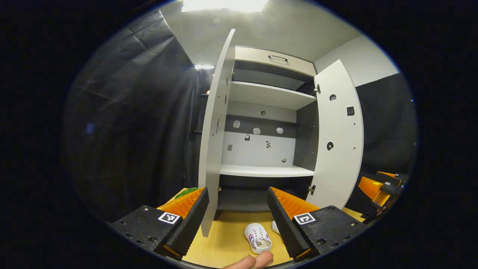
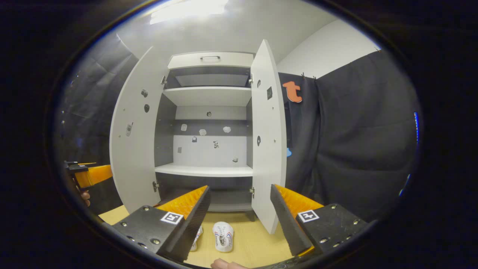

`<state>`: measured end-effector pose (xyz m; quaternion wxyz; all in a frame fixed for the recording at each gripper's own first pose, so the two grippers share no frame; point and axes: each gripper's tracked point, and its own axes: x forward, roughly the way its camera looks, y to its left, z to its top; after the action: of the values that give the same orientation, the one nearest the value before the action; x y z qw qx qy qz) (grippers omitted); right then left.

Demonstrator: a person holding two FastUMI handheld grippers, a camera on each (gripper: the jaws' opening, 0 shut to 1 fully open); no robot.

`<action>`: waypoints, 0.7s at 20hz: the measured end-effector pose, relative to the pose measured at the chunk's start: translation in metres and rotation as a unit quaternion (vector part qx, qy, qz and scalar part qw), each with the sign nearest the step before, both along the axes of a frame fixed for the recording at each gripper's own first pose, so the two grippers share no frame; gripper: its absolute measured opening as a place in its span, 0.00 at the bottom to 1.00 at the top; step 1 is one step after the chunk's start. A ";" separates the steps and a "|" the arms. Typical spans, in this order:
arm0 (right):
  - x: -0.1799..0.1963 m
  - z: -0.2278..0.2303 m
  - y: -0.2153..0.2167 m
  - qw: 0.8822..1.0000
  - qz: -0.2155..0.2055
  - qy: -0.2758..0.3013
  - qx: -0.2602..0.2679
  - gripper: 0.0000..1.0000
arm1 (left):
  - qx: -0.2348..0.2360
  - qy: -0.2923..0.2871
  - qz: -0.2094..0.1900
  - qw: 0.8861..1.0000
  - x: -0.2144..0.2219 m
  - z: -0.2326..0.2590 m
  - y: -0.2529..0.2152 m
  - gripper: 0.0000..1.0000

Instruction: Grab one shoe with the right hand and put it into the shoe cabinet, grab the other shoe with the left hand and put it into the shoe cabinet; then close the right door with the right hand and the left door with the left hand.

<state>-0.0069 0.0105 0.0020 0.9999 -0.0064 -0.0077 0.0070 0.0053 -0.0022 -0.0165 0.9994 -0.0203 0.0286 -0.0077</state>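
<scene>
Your jaws on both grippers stand wide and hold nothing, low before the open shoe cabinet (image 2: 209, 149).

Your left gripper (image 1: 237, 220) frames the left door's (image 1: 214, 142) edge; your right gripper (image 2: 239, 220) sits just beside the right door (image 2: 267, 138). Both shoes lie side by side on the wooden floor (image 2: 254, 243) before the cabinet, long axes running toward it: one shoe (image 1: 257, 238) between your left jaws, the other shoe (image 2: 223, 236) between your right jaws.
</scene>
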 end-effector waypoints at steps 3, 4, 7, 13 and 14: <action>0.001 -0.002 0.002 1.000 0.002 0.001 0.001 0.96 | -0.004 -0.003 -0.002 1.000 -0.001 0.001 0.001 0.95; 0.001 -0.004 0.002 1.000 0.002 0.002 0.002 0.96 | -0.003 -0.005 -0.003 1.000 -0.002 0.001 0.001 0.95; 0.006 -0.010 0.005 1.000 0.003 0.009 0.001 0.96 | -0.004 -0.004 -0.004 1.000 -0.002 -0.001 0.002 0.95; 0.023 -0.037 0.026 0.999 0.039 0.021 0.003 0.95 | 0.002 0.010 -0.004 1.000 -0.002 -0.013 0.005 0.95; 0.029 -0.048 0.029 0.999 0.044 0.027 0.001 0.95 | 0.004 0.008 -0.005 1.000 -0.002 -0.013 0.006 0.95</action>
<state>0.0218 0.0394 -0.0456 0.9985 -0.0046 0.0192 0.0509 0.0028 0.0037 -0.0299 0.9991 -0.0164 0.0365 -0.0124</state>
